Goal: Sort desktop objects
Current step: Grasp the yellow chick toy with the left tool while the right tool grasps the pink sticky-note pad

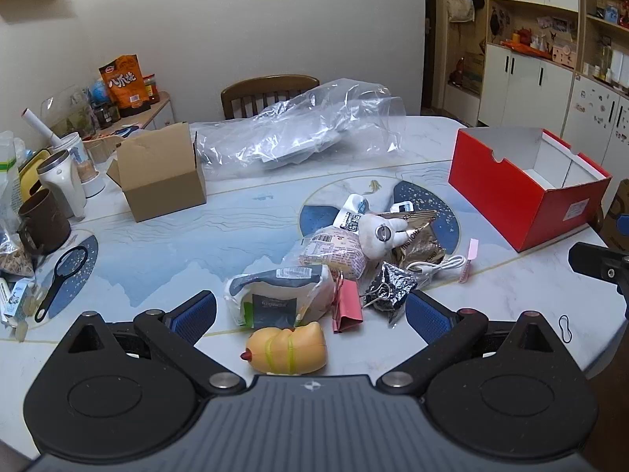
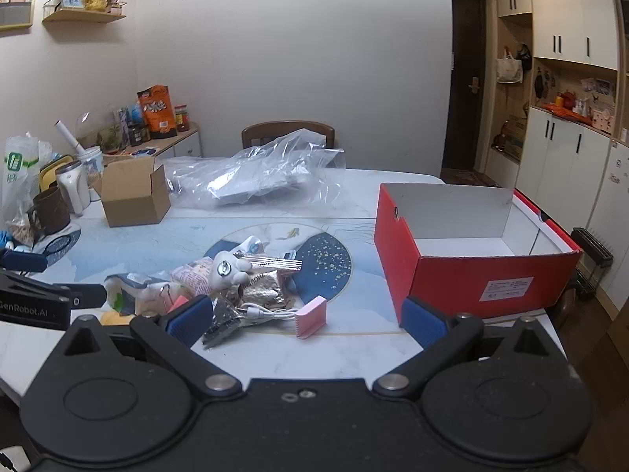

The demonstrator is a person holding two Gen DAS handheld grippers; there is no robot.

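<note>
In the left wrist view, the snack packets in the pile [image 1: 338,263] at mid-bench are overlapped and their print cannot be read, while the left tool [image 1: 310,316] is held low over the bench edge, spread wide and gripping nothing, with a yellow toy [image 1: 289,348] lying between its fingers. In the right wrist view, the left side of the pile is hidden behind the left tool's arm, and the right tool [image 2: 306,320] is likewise held wide apart and empty above the marbled bench [image 2: 354,350], with a pink comb [image 2: 310,316] just ahead and the red box [image 2: 471,275] standing open to the right.
</note>
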